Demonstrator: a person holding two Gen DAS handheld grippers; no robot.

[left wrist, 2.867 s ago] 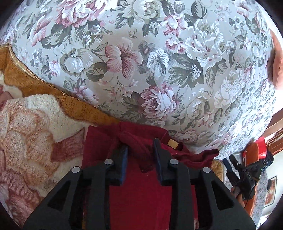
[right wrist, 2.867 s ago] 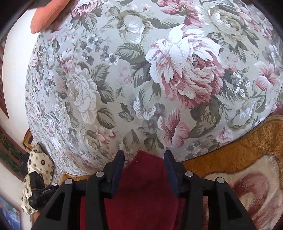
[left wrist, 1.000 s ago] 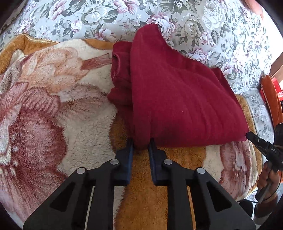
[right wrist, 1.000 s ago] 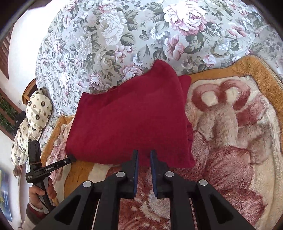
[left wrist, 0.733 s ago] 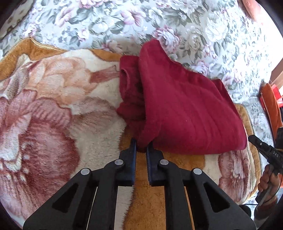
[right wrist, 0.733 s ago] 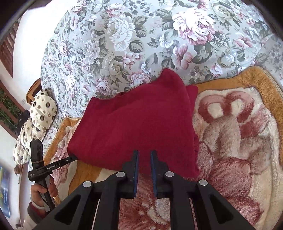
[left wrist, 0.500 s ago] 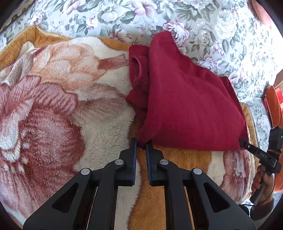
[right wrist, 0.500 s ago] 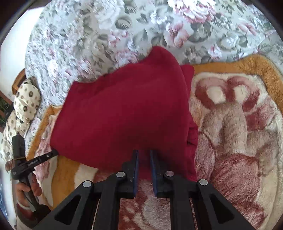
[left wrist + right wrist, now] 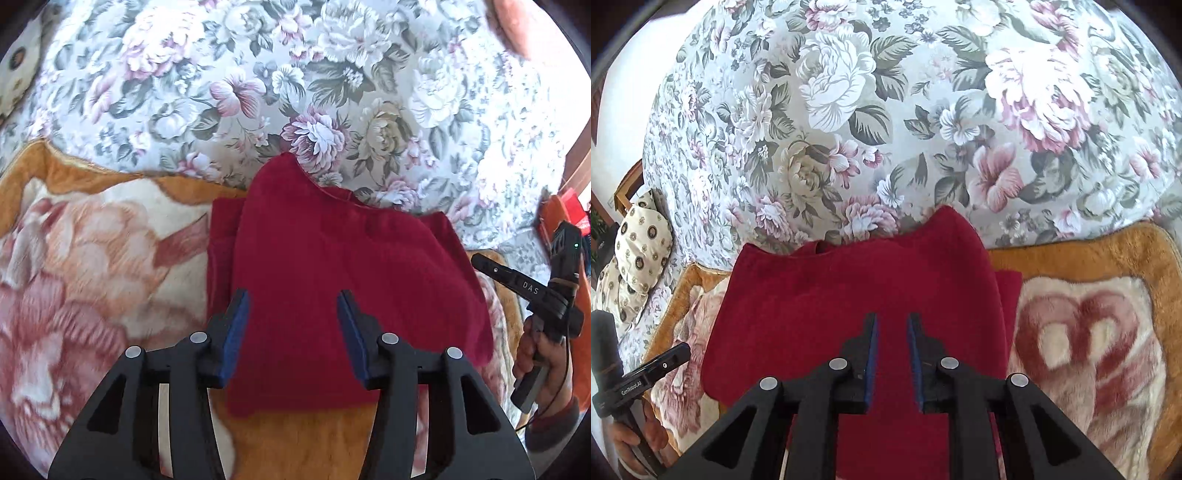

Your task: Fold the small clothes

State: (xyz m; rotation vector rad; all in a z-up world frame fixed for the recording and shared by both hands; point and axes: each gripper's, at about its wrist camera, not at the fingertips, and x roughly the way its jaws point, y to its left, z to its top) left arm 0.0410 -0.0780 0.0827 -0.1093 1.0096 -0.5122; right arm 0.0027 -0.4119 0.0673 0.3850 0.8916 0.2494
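The dark red garment (image 9: 343, 280) is seen lying folded on the plush blanket (image 9: 92, 258), with its far, pointed corner reaching over the blanket's orange border onto the floral bedsheet (image 9: 295, 92). The cloth is judged to be soft, light and limp, with a fine fleecy nap, so it will sag when lifted and should be taken at an edge or corner through all layers, not in the middle. A second layer is visible along one side of the garment, a little offset from the top layer. The left gripper (image 9: 293, 328) is held above the near part of the garment; its jaws are opening and stand wide apart, with nothing pressed between the blue pads. The right gripper (image 9: 892, 354) is also above the garment, its jaws opening but with only a narrow gap, and no cloth is seen clamped in it. The blanket is thick and shaggy, with large pink and cream figures.
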